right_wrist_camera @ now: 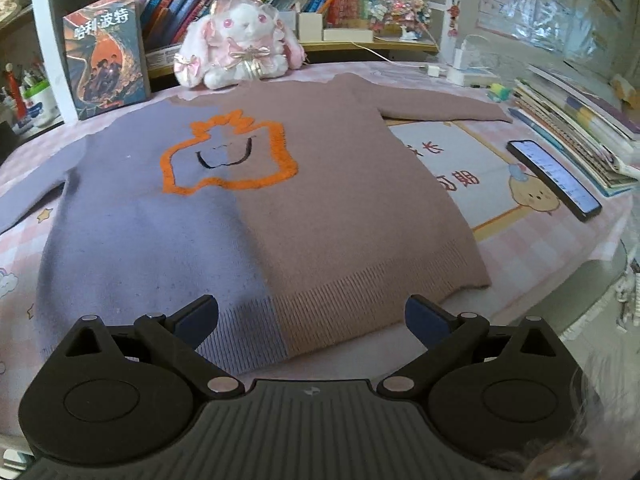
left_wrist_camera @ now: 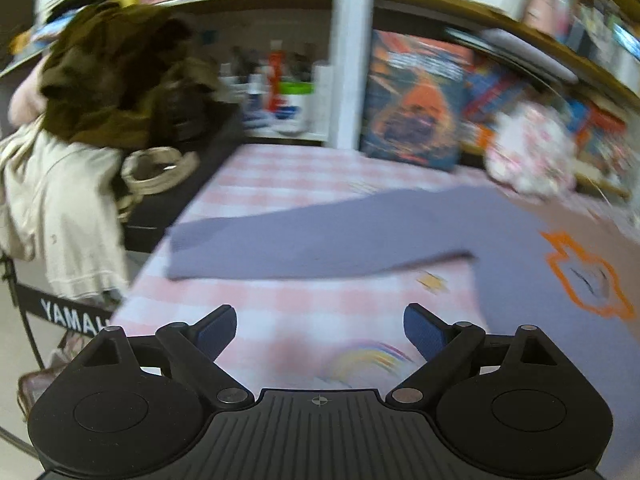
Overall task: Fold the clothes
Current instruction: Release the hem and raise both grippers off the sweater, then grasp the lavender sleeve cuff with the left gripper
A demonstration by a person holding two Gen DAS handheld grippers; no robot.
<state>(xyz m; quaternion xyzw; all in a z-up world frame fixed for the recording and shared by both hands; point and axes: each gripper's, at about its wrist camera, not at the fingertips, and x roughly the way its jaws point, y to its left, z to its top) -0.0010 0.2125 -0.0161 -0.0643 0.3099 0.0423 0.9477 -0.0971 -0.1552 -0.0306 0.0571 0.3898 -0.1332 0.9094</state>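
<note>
Left wrist view: the left gripper is spread wide and empty above the checked bench, the sweater's purple sleeve reaching toward the bench's left edge.

Right wrist view: the right gripper, jaws apart, hangs over the hem of the sweater, spread flat mid-bench; a phone lies near the right edge.
</note>
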